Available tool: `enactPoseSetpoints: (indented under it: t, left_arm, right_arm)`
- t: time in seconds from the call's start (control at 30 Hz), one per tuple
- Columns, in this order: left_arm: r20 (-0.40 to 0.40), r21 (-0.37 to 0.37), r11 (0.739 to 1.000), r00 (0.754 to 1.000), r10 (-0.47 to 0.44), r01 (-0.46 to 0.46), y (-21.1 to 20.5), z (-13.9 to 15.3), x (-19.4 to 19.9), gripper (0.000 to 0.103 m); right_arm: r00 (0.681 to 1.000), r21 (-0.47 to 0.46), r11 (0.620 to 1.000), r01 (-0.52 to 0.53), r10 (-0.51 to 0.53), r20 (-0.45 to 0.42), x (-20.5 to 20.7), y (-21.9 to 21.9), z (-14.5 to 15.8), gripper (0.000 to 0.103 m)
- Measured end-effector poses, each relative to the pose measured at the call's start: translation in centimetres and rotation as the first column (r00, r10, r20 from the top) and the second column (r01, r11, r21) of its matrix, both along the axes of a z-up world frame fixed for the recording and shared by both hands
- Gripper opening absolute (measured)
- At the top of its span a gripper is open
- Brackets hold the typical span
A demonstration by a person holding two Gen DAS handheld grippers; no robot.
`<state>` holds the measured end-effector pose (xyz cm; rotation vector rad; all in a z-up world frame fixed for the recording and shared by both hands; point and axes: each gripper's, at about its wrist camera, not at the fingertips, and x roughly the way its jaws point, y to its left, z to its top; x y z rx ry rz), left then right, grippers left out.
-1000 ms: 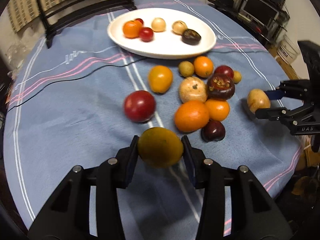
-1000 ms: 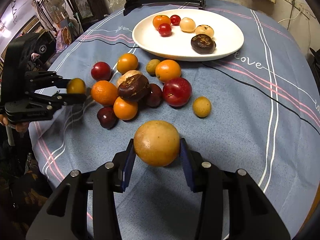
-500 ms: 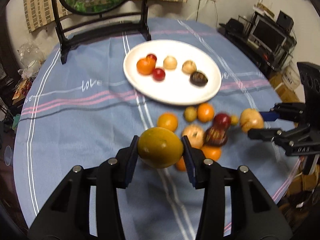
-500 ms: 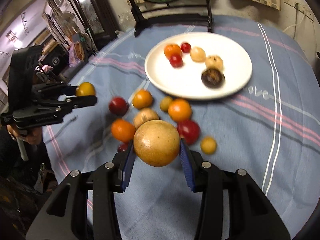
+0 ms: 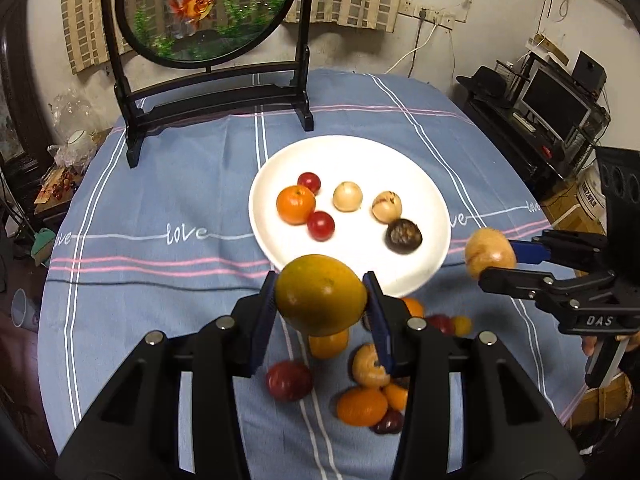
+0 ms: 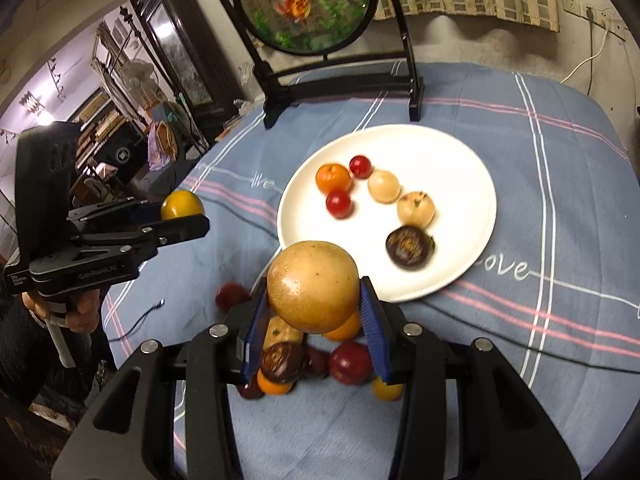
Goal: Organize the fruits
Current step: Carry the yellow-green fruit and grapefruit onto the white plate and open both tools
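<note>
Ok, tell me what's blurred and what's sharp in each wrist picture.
Left wrist view: the yellow-green round fruit in the left gripper is sharp; the loose fruit pile below is smeared. Right wrist view: the tan round fruit is crisp; the white round plate is slightly soft.

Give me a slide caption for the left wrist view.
Left gripper holds a yellow-green round fruit above the white plate; right gripper carries a tan fruit.

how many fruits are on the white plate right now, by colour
round orange citrus fruit: 1
small red round fruits: 2
pale tan round fruits: 2
dark purple-brown fruit: 1
total on the round white plate: 6
</note>
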<state>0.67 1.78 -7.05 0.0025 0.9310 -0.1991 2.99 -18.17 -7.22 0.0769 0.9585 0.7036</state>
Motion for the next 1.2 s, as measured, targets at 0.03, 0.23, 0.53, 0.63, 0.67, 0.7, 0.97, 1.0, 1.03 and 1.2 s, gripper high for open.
enactPoseSetpoints:
  t: [0.03,0.23,0.53,0.63,0.67,0.7,0.97,1.0,1.03,1.2]
  left_arm:
    - [0.000,0.001,1.000,1.000,-0.001,0.001,-0.2,0.0,0.4,0.043]
    - [-0.006,0.010,1.000,1.000,-0.001,0.001,-1.4,-0.4,3.0,0.043]
    - [0.000,0.065,0.997,0.999,-0.043,0.043,-2.5,-1.6,4.4,0.043]
    - [0.006,0.068,0.996,0.998,-0.064,0.063,-2.5,-1.8,4.8,0.043]
    - [0.002,0.064,0.995,0.997,-0.072,0.072,-2.4,-1.9,5.0,0.043]
    - [-0.002,0.063,0.995,0.997,-0.076,0.076,-2.4,-2.1,5.3,0.043]
    - [-0.036,0.054,0.994,0.995,-0.091,0.093,-2.9,-3.7,7.5,0.043]
    - [-0.035,0.060,0.994,0.995,-0.090,0.092,-3.0,-3.8,7.7,0.043]
    - [-0.032,0.068,0.993,0.995,-0.091,0.093,-3.1,-3.9,7.8,0.043]
    - [-0.030,0.110,0.989,0.995,-0.091,0.094,-4.1,-4.1,8.6,0.043]
  right_arm:
    - [1.000,0.005,1.000,0.006,-0.006,0.002,0.2,-0.3,-0.1,0.044]
    - [0.999,0.014,0.999,0.044,-0.044,-0.005,1.6,-1.6,-0.9,0.044]
    - [0.994,0.005,0.994,0.111,-0.111,-0.008,3.2,-2.7,-1.6,0.044]
    - [0.991,0.001,0.991,0.133,-0.132,-0.013,3.8,-3.0,-1.8,0.044]
    - [0.991,-0.001,0.991,0.135,-0.135,-0.013,4.0,-3.0,-1.8,0.044]
    - [0.990,-0.007,0.991,0.137,-0.137,-0.010,4.2,-3.0,-1.9,0.044]
    - [0.993,-0.029,0.993,0.114,-0.114,0.002,7.4,-0.1,-2.2,0.044]
    - [0.994,-0.029,0.993,0.110,-0.110,0.002,7.6,0.1,-2.3,0.044]
    - [0.994,-0.028,0.994,0.106,-0.106,0.001,7.9,0.3,-2.3,0.044]
    - [0.996,-0.038,0.995,0.094,-0.094,0.000,9.3,1.0,-2.4,0.044]
